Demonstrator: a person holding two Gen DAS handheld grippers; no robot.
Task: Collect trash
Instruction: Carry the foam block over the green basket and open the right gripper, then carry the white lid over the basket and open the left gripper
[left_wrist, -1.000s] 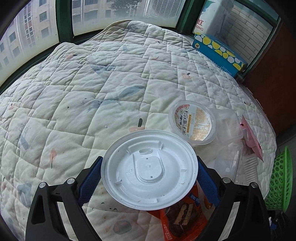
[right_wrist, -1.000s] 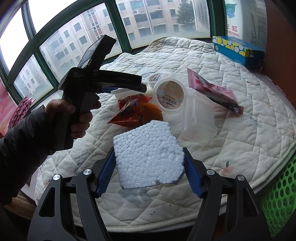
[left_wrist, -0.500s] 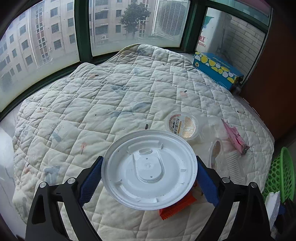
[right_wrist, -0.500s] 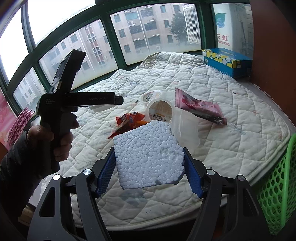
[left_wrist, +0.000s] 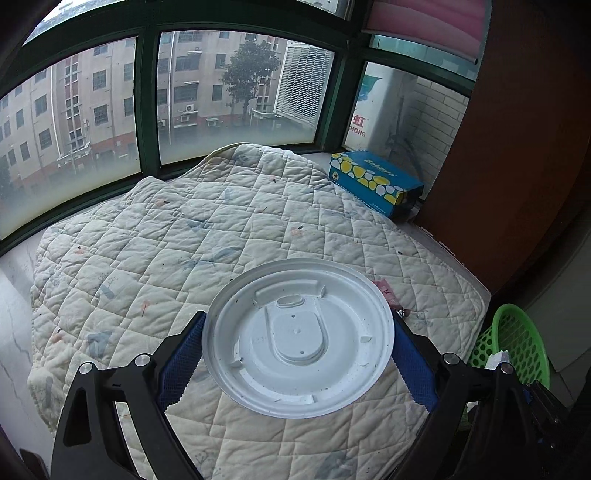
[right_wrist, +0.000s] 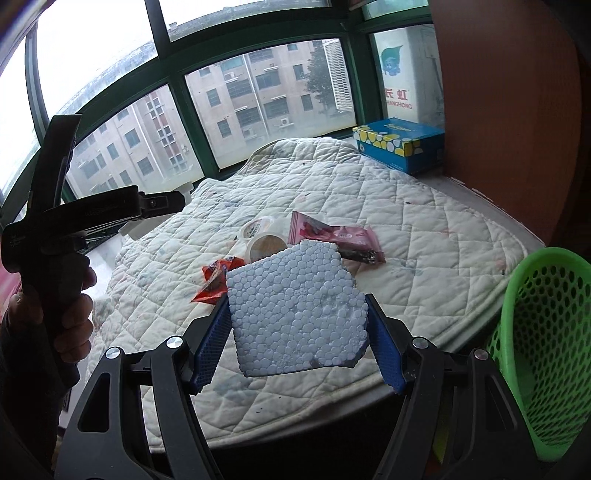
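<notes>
green basket (right_wrist: 543, 354) (right of quilt (right_wrist: 424, 236))

White round lid (left_wrist: 299, 341) and foam chunk (right_wrist: 297, 314), each clamped aloft.

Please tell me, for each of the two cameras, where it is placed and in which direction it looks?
Left wrist: sits on the left gripper, looking down over the quilt towards the windows; its fingers clamp a white lid.
Right wrist: sits on the right gripper, facing the same quilt; its fingers clamp a foam piece; the person's left hand shows.
Shared: quilt, blue box, green basket.
</notes>
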